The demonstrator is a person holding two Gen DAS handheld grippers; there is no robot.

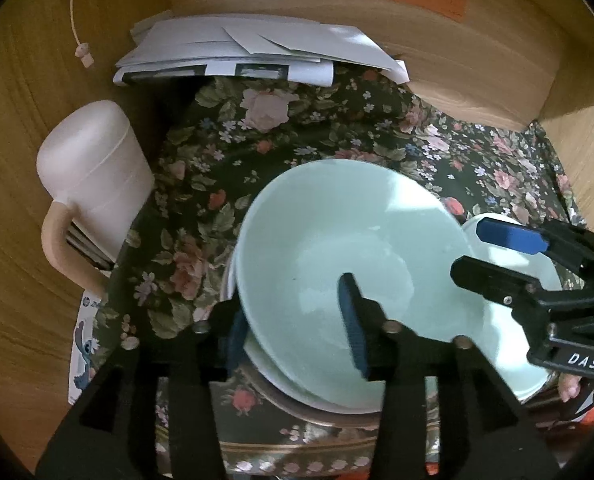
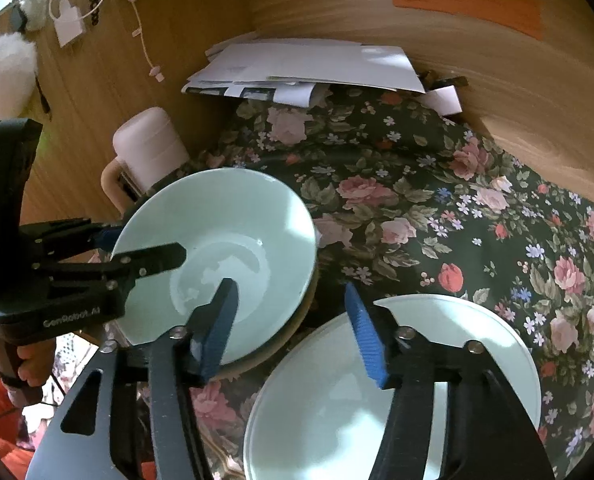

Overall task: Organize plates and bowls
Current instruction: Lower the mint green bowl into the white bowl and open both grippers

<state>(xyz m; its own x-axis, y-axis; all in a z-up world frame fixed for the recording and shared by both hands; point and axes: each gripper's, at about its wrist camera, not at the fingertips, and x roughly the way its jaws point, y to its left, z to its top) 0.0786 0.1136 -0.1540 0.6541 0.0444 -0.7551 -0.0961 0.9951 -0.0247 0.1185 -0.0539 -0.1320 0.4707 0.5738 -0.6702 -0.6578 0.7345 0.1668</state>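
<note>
Two pale green bowls sit on a tabletop (image 2: 97, 92) of light wood, over a dark floral cloth (image 2: 437, 216).

The left bowl (image 1: 337, 260) rests tilted on a stack of dishes; a white rim and a gold-edged floral plate (image 1: 297, 446) show beneath it. The left gripper (image 1: 293, 328) straddles this bowl's near rim: one blue-padded finger stands inside the bowl, the other outside, below the rim. The fingers stand apart, and no pad visibly presses on the wall. In the right wrist view the same gripper (image 2: 145, 248) enters from the left, one finger over the bowl's (image 2: 225, 240) inside.

The right bowl (image 2: 417, 380) sits just beside the first, nearer the camera, separated by a strip of cloth. The right gripper (image 2: 293, 332) hangs over that gap with fingers spread, the left pad above the first bowl's rim and the right pad above the second bowl's rim. It grips nothing.

At the back, a pile of white papers (image 1: 257, 52) lies against the wooden wall. A pink lidded mug (image 1: 93, 176) stands at the cloth's left edge. Orange and pink notes (image 2: 465, 0) are stuck on the wall.
</note>
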